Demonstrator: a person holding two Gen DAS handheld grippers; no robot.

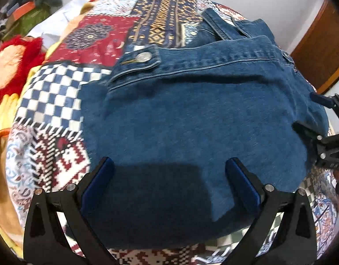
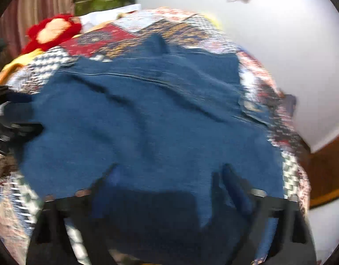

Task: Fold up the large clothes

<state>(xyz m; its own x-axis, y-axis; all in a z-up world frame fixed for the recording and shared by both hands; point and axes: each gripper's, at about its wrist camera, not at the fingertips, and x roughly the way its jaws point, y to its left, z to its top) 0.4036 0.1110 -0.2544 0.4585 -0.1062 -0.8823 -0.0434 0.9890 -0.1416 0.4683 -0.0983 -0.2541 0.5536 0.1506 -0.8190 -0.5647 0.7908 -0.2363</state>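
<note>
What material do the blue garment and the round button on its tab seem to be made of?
The blue folded garment looks like denim: matte, heavy woven cloth with doubled stitched seams and a faded, slightly fuzzy surface. The round silver button on its tab looks like metal, since it is shiny and reflects light, though metallised plastic cannot be excluded.

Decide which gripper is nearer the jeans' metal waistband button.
Left. The left gripper hovers below the button; the right gripper sits at the jeans' far edge.

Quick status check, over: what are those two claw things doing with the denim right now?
Both grippers open, left and right, fingers apart above the cloth. Denim garment lies folded on patterned bedspread. Nothing in the way.
</note>
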